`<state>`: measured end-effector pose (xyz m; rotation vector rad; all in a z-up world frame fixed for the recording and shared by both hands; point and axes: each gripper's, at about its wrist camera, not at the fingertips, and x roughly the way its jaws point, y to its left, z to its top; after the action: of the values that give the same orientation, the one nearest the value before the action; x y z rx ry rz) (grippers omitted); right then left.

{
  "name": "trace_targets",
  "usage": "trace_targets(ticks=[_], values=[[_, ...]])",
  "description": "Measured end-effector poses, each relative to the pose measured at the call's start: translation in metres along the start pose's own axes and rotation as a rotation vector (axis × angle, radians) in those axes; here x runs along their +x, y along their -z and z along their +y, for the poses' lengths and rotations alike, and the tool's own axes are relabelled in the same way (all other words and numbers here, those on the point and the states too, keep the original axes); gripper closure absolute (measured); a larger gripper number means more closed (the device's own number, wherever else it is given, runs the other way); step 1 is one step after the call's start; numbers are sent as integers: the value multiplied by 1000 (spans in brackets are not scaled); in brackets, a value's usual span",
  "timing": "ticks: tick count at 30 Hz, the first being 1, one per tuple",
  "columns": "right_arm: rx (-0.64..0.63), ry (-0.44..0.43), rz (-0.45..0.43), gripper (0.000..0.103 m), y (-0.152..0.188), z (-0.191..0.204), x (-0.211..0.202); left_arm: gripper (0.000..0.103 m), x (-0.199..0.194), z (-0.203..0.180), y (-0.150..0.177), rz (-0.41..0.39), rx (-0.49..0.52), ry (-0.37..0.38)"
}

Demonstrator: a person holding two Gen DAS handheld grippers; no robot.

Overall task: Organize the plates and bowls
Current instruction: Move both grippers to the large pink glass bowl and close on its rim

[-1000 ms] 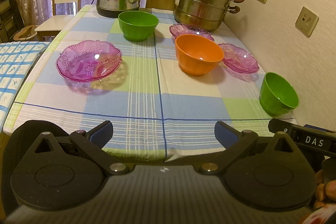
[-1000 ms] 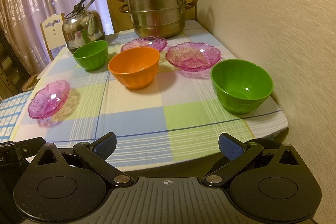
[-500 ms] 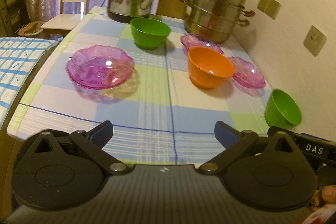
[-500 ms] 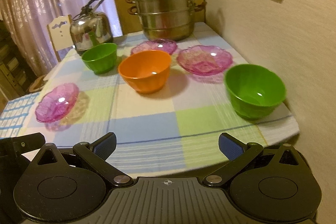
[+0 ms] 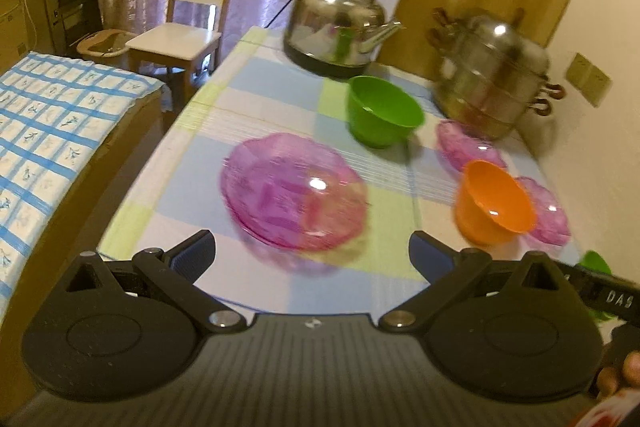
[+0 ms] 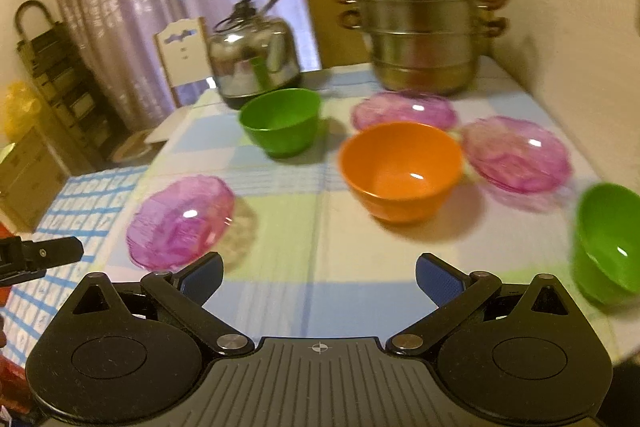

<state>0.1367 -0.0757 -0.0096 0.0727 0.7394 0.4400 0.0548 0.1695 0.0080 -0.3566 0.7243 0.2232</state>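
Both tongs have swung leftward and closer over the tabletop since half a second ago. Left wrist view: the left tongs [image 5: 312, 251] gape wide and empty, the nearest pink glass plate [image 5: 294, 191] at 12 o'clock just beyond the tips; a green bowl [image 5: 383, 111] sits at 1 o'clock, an orange bowl [image 5: 494, 203] at 2 o'clock. Right wrist view: the right tongs [image 6: 319, 277] are spread apart, holding nothing, above the checked tabletop [image 6: 304, 227]; the orange bowl [image 6: 400, 171] is at 1 o'clock, a second green bowl [image 6: 608, 243] at 3 o'clock, near the edge.
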Motion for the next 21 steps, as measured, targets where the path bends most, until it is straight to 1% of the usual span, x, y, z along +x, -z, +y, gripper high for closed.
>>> trace_targets(ticks=[5, 6, 7, 8, 11, 13, 16, 19, 21], values=[[-29, -48, 31, 1, -21, 16, 54, 1, 37, 31, -18, 24, -22, -3], [-32, -57, 40, 3, -24, 19, 64, 1, 45, 35, -20, 32, -26, -5], [-37, -73, 53, 9, -27, 21, 76, 1, 53, 38, -22, 34, -25, -9], [-42, -88, 64, 11, -30, 23, 86, 2, 61, 42, -24, 34, -23, -13], [-57, -130, 93, 17, -35, 30, 117, 8, 86, 48, -30, 53, -5, -30], [-63, -155, 114, 26, -37, 33, 137, 9, 101, 53, -32, 63, 3, -42], [-65, -177, 136, 33, -38, 36, 159, 15, 118, 60, -33, 80, 11, -51], [-52, -205, 157, 38, -36, 40, 169, 22, 132, 64, -34, 94, 17, -53], [-44, -216, 178, 40, -35, 41, 178, 31, 140, 66, -34, 102, 13, -51]])
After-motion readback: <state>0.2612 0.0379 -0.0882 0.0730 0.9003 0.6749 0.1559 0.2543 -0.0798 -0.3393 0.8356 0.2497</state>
